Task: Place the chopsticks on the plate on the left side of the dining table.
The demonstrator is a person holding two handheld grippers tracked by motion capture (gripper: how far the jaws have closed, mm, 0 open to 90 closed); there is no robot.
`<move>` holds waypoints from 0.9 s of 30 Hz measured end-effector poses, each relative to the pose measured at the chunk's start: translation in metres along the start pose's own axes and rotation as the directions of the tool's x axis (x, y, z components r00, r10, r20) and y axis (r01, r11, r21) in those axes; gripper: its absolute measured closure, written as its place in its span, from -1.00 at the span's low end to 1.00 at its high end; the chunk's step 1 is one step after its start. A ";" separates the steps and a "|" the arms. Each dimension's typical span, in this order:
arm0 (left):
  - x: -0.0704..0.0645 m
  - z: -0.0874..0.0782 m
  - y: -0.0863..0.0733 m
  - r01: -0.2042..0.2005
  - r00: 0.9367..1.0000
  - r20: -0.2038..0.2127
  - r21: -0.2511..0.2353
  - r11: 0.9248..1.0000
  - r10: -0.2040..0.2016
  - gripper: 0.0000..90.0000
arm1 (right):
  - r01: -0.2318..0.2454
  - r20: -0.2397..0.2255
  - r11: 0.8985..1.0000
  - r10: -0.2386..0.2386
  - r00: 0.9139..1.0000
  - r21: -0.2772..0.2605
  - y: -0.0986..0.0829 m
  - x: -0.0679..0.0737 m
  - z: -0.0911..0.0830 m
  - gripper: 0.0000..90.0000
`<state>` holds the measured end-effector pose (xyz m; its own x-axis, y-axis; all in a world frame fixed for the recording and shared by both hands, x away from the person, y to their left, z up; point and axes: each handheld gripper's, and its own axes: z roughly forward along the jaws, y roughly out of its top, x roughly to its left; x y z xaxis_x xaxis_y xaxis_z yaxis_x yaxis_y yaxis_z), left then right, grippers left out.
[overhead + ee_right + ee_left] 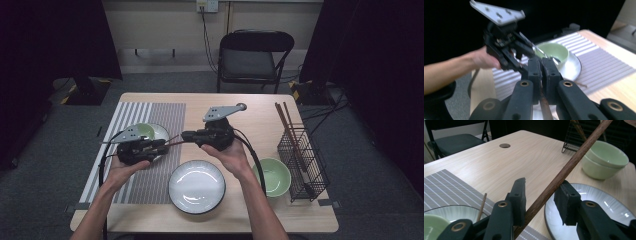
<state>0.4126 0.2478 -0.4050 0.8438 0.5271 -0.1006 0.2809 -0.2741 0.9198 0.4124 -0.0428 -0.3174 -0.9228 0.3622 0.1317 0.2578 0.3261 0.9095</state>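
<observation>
A brown chopstick [175,140] spans the gap between my two grippers above the table. In the right gripper view my right gripper [541,67] is shut on the chopstick [545,106], and the high view has this gripper [186,135] pointing left. My left gripper [167,144] faces it from the left. In its own view the left gripper [542,192] is open, with the chopstick [571,165] slanting up between the jaws. A second thin stick [482,206] leans on the white plate [451,211] below.
A small green bowl [145,131] sits on a white plate on the striped placemat [160,112]. A large white plate [196,187] lies at the front centre, a green bowl [272,176] to its right. A wire rack [302,157] holds more chopsticks [287,122]. A folding chair [252,55] stands behind.
</observation>
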 end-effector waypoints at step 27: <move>-0.014 0.009 0.004 0.028 0.977 0.210 -0.016 0.999 -0.024 0.86 | -0.046 0.129 0.991 0.063 0.990 -0.127 0.012 -0.022 -0.004 0.04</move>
<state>0.4061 0.2321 -0.4031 0.9141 0.3530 -0.1998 0.2967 -0.2461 0.9227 0.4351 -0.0502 -0.3084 -0.8602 0.4915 0.1364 0.2614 0.1951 0.9453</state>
